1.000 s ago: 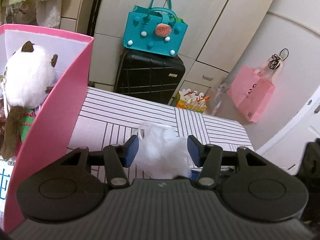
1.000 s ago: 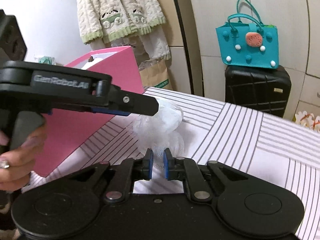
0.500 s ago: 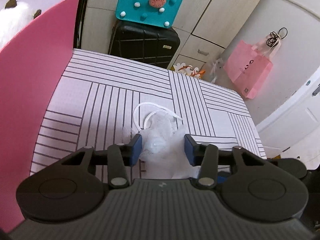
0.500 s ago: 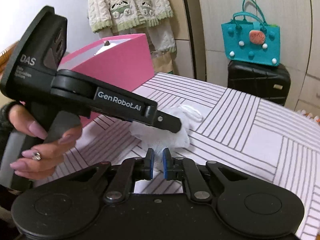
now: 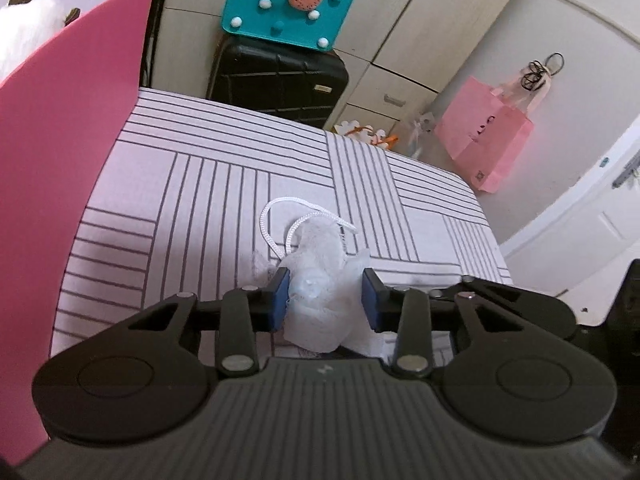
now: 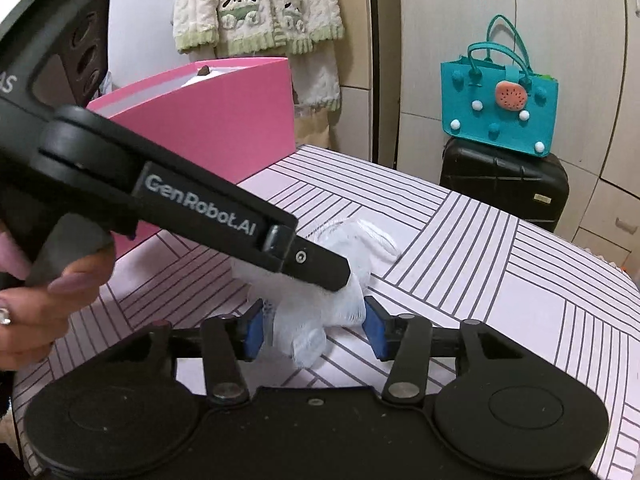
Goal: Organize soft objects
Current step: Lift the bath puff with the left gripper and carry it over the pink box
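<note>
A pink-and-white bench with grey stripes point(image 5: 224, 184) carries a tall pink paper box point(image 5: 60, 152) at its left edge, a white plush toy point(image 5: 24, 32) inside. Near the bench's front, a white mesh bath sponge point(image 5: 324, 280) lies between both wide-spread claws, left claw point(image 5: 325, 300) and right claw point(image 6: 314, 328), its white cord loop point(image 5: 276, 216) trailing behind.

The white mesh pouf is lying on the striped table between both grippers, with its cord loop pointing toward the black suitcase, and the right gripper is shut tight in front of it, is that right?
Not quite. The right gripper is open, not shut: the right wrist view shows its blue pads spread either side of the white mesh pouf. The rest holds: the pouf lies on the striped table, cord loop toward the black suitcase, between it and the left gripper.
</note>
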A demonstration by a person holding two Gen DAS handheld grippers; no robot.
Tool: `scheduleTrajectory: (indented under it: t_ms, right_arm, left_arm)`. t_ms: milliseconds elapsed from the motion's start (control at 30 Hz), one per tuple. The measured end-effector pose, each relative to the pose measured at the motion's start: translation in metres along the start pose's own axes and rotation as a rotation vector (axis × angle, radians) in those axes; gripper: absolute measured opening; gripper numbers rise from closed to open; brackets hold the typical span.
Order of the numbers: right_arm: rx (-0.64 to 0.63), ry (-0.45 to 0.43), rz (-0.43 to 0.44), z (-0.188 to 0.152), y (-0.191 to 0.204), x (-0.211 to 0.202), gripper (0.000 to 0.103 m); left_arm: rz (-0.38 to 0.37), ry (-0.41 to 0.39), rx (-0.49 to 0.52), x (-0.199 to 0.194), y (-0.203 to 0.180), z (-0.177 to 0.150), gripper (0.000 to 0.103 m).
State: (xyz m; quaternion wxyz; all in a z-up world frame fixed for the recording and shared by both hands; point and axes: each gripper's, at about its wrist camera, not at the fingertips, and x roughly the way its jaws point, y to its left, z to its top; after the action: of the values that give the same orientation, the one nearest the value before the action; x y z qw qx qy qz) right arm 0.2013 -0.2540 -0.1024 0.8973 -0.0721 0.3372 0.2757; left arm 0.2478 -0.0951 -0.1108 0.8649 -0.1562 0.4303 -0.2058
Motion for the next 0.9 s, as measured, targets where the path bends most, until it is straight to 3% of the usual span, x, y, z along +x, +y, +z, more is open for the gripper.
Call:
scheduleTrajectory:
  t_ms: [100, 200, 567, 900]
  right_arm:
    - [0.013, -0.013, -0.003, -0.006, 0.006, -0.007, 0.035]
    - [0.025, -0.025, -0.015, -0.012, 0.014, -0.016, 0.032]
    - [0.073, -0.009, 0.033, -0.019, 0.036, -0.052, 0.032]
    - [0.137, 0.06, 0.142, -0.019, 0.065, -0.085, 0.032]
  left_arm:
    - [-0.009, 0.004, 0.015, -0.007, -0.004, -0.005, 0.036]
    - [-0.026, 0.013, 0.033, -0.014, -0.007, -0.01, 0.036]
    - [-0.032, 0.053, 0.158, -0.058, -0.025, -0.03, 0.036]
    - [-0.104, 0.132, 0.188, -0.106, -0.019, -0.047, 0.038]
